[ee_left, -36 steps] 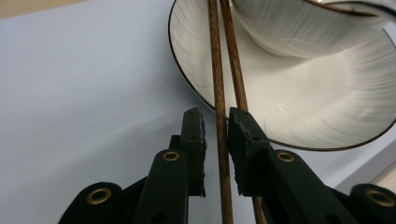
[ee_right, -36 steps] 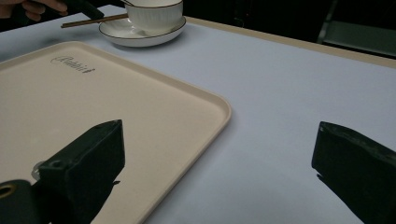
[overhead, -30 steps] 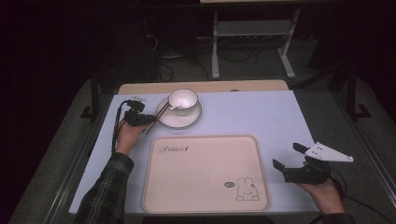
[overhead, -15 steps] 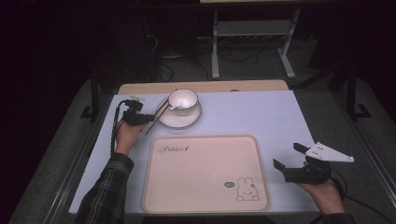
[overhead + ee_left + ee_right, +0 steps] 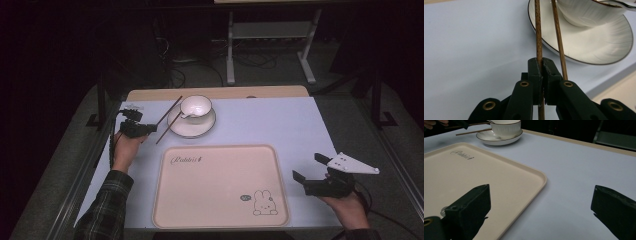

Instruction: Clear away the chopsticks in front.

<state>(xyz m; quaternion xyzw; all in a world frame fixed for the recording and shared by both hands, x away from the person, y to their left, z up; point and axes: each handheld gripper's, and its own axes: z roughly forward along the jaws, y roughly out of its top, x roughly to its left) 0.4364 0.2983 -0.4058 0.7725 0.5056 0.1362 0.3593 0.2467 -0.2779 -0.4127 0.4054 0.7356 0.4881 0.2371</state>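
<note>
My left gripper (image 5: 150, 129) (image 5: 541, 60) is shut on one brown wooden chopstick (image 5: 538, 30) (image 5: 169, 119) just left of the white saucer (image 5: 192, 128) (image 5: 599, 42). The stick runs forward past the saucer's rim. A second chopstick (image 5: 557, 30) lies beside it, across the saucer's edge and outside the jaws. A white cup (image 5: 195, 105) (image 5: 589, 12) stands on the saucer. At the table's near right my right gripper (image 5: 307, 167) (image 5: 541, 188) is open with nothing between its jaws, hovering by the right edge of the beige tray (image 5: 220, 148) (image 5: 541, 176).
The beige tray, printed with a rabbit (image 5: 264, 202), lies in the near middle of the pale blue table (image 5: 280, 120). A wooden strip (image 5: 215, 93) borders the far edge. Dark floor and a metal stand (image 5: 270, 35) lie beyond.
The left hand has shifted slightly and risen, and the chopstick in its jaws now stands out longer and more steeply beside the saucer. The right hand has stayed still.
</note>
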